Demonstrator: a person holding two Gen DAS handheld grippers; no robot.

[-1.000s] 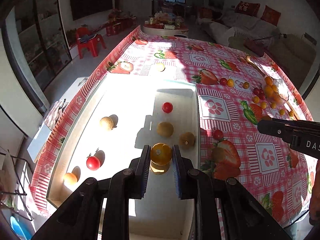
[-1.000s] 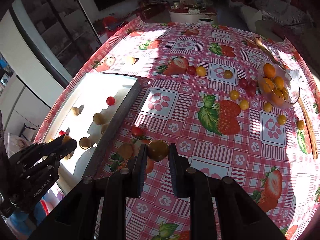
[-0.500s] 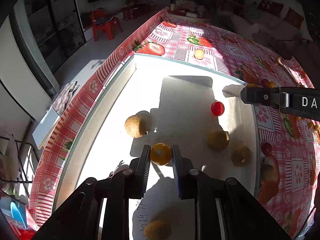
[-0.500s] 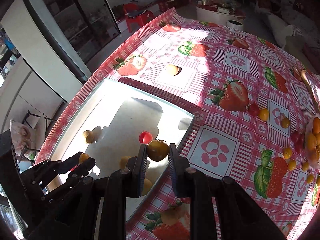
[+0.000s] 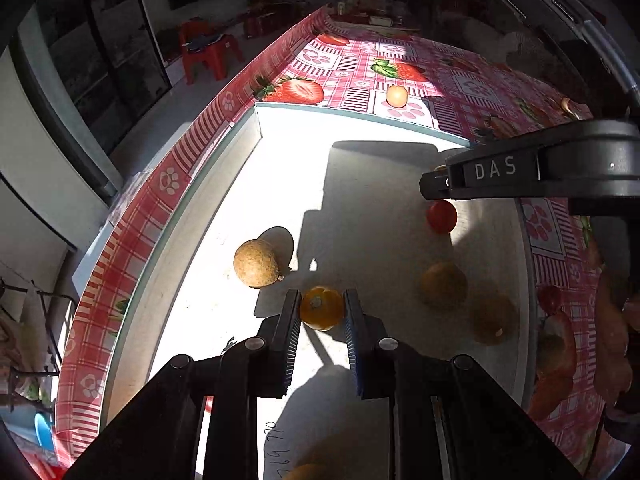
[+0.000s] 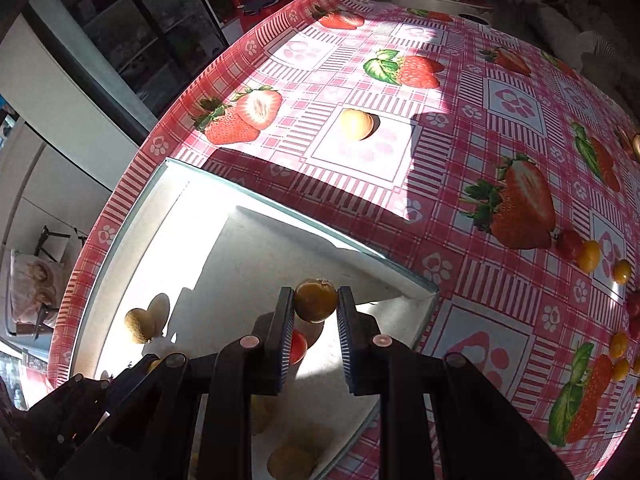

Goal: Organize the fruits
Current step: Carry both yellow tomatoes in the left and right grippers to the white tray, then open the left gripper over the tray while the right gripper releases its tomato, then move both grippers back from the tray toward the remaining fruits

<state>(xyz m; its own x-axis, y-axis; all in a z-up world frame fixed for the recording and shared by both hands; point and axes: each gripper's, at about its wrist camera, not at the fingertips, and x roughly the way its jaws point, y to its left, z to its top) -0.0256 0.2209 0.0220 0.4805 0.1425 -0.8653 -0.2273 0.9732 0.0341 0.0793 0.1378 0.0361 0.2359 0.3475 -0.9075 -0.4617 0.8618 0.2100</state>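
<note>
two fruits ride over the white tray (image 5: 256, 128): left gripper (image 5: 322, 316) clamps an orange fruit (image 5: 321, 307) at lower centre; right gripper (image 6: 315, 300) clamps a brown fruit (image 6: 316, 299), near the tray's far right corner.

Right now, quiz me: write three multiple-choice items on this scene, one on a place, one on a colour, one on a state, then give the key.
1. Where does the pale fruit outside the tray lie?
A. on the tablecloth beyond the tray's far wall
B. inside the tray
C. in the right tool

2. What colour is the fruit in the left tool?
A. green
B. yellow-orange
C. red

3. What state is the right tool in?
A. open and empty
B. shut on a brown fruit
C. lying in the tray

Key: 1 A, it sits on a paw-print square past the wall. 2 B, it shows yellow-orange between the pads. 3 B, both pads press the fruit above the tray.
</note>
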